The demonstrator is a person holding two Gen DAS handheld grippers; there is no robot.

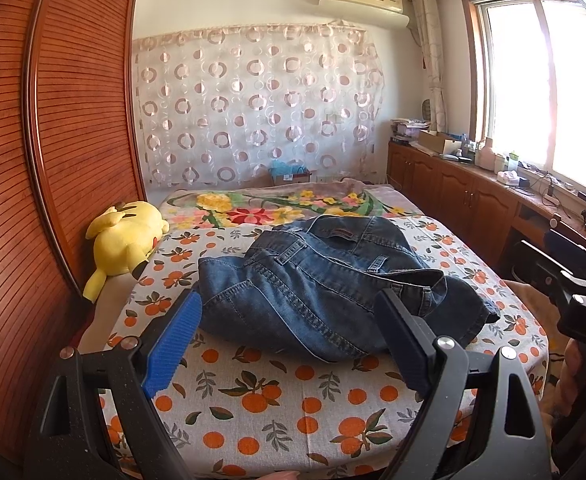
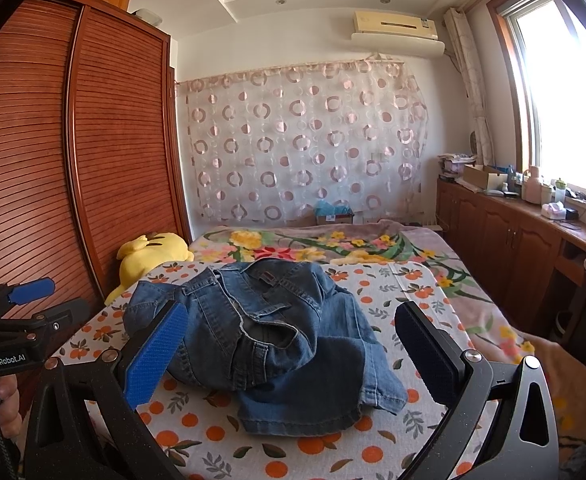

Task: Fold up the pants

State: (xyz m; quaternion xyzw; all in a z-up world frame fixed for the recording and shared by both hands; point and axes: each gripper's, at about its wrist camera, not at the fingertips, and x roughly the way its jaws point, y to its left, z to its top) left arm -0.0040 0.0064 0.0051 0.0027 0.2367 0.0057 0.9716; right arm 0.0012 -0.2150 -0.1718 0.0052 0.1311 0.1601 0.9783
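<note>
- The denim pants point(image 1: 317, 284) are lying crumpled mid-bed, on the orange-print sheet point(image 1: 293, 400).
- The left gripper point(image 1: 289, 340) and right gripper point(image 2: 289, 356) are being held released, empty, at the heap's near edge.
- The waistband point(image 2: 253, 312) is best being sought first, then spread flat.
- A yellow plush point(image 1: 125, 244) is lying far left beside the wardrobe point(image 1: 53, 140); a window point(image 1: 549, 92) is glaring right.

A yellow plush toy point(image 1: 127, 242) is lying at the bed's point(image 1: 293, 396) left edge, beside the wardrobe point(image 1: 33, 152); a floral blanket point(image 1: 277, 204) is covering its far end.
</note>
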